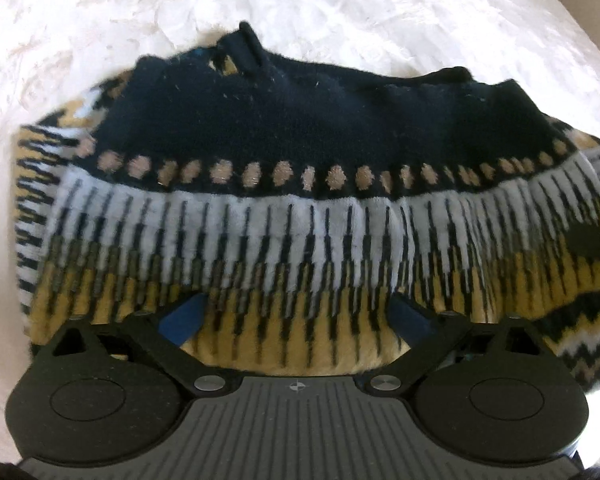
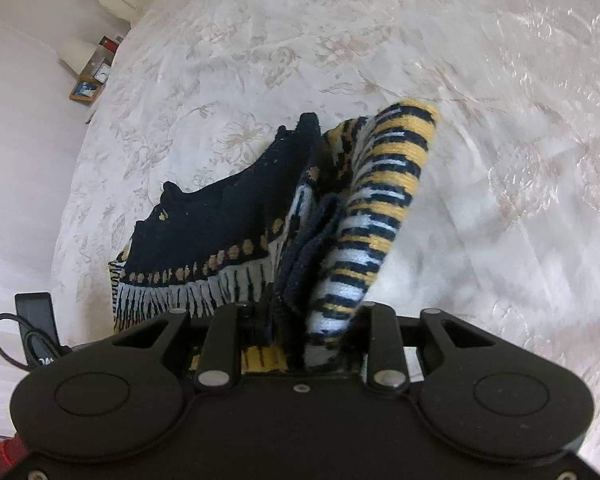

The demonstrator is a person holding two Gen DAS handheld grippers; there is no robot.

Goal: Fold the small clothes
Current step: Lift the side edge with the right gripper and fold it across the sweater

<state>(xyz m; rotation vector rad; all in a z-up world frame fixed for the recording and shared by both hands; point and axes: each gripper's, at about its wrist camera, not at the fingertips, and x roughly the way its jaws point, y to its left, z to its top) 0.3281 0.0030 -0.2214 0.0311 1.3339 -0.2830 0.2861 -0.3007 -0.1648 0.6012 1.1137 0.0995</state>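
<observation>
A small knitted sweater (image 1: 284, 216) in navy, white and yellow lies on a white bedspread (image 1: 340, 12). My left gripper (image 1: 300, 316) is wide open, its blue fingers (image 1: 180, 318) resting on the sweater's yellow near edge, fingertips hidden under the knit. My right gripper (image 2: 304, 320) is shut on a bunched striped sleeve (image 2: 376, 216) of the same sweater (image 2: 220, 220) and holds it raised above the bed, with the sweater's navy body spread to the left.
The floral white bedspread (image 2: 380, 40) extends all around. A nightstand with small items (image 2: 96, 72) stands at the far left. A black device with a cable (image 2: 36, 328) lies at the left edge.
</observation>
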